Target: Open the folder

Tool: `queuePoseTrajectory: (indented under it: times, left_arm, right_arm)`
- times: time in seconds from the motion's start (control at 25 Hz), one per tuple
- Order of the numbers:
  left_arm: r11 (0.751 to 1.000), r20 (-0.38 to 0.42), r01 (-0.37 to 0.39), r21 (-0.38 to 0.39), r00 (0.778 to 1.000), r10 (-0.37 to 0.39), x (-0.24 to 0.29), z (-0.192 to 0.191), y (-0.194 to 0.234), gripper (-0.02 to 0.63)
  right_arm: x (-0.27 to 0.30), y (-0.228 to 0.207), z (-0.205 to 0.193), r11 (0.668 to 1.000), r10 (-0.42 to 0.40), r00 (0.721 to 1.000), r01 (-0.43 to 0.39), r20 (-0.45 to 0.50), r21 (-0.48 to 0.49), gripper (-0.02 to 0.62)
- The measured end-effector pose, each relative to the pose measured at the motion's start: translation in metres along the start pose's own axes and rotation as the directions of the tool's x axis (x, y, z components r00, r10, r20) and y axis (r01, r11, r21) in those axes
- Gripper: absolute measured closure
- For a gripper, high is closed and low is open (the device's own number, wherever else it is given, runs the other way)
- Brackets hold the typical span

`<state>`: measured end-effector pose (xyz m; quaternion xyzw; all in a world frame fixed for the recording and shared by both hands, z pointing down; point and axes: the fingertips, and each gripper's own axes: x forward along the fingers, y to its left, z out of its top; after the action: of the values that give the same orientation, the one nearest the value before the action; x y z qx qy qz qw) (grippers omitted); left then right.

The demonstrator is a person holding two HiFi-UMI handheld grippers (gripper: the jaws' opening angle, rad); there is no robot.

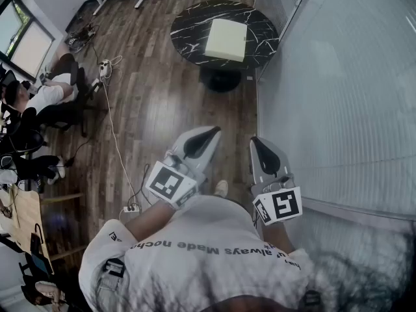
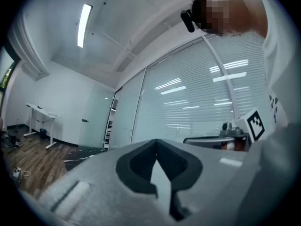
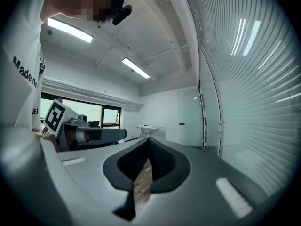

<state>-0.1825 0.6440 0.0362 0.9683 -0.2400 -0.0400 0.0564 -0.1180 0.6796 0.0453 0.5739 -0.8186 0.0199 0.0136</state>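
Note:
A pale yellow folder (image 1: 226, 39) lies closed on a round black marble table (image 1: 188, 31) far ahead across the wooden floor. Both grippers are held level close to the person's body, well short of the table. The left gripper (image 1: 211, 132) (image 2: 156, 141) has its tips meeting and nothing between them. My right gripper (image 1: 255, 140) (image 3: 148, 139) is shut and empty too. In the left gripper view the right gripper's marker cube (image 2: 254, 123) shows at the right. In the right gripper view the left one's cube (image 3: 55, 115) shows at the left. Neither gripper view shows the folder.
A glass wall with blinds (image 1: 338, 90) runs along the right. A person (image 1: 45, 96) sits at the left among chairs. A cable and a power strip (image 1: 131, 208) lie on the floor. White desk legs (image 1: 97, 2) stand at the far end.

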Motion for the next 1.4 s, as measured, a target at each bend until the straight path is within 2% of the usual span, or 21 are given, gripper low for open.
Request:
queuePoseTrajectory:
  times: [0.24,0.52,0.72,1.04,1.4]
  left_arm:
    - [1.0,-0.008,-0.011,-0.009,1.0,0.011,0.034,-0.01,-0.014,0.603]
    - [0.999,-0.025,-0.023,-0.038,0.999,0.022,0.076,-0.025,-0.031,0.603]
    - [0.998,-0.048,-0.047,-0.045,0.998,0.045,0.093,-0.034,-0.022,0.603]
    - [0.995,-0.041,-0.087,-0.046,0.996,0.085,0.113,-0.035,0.042,0.603]
    - [0.995,-0.006,-0.081,-0.054,0.997,0.081,0.136,-0.009,0.163,0.603]
  right_arm:
    - [-0.011,-0.036,0.001,1.0,0.005,1.0,-0.006,0.03,0.02,0.592]
    - [-0.018,-0.083,-0.007,0.998,0.03,0.999,-0.031,0.02,0.056,0.594]
    - [-0.005,-0.098,-0.02,0.995,0.062,0.998,-0.062,0.0,0.08,0.594]
    - [0.058,-0.115,-0.027,0.993,0.085,0.996,-0.084,-0.01,0.081,0.594]
    - [0.18,-0.116,-0.006,0.995,0.089,0.996,-0.088,-0.019,0.044,0.594]
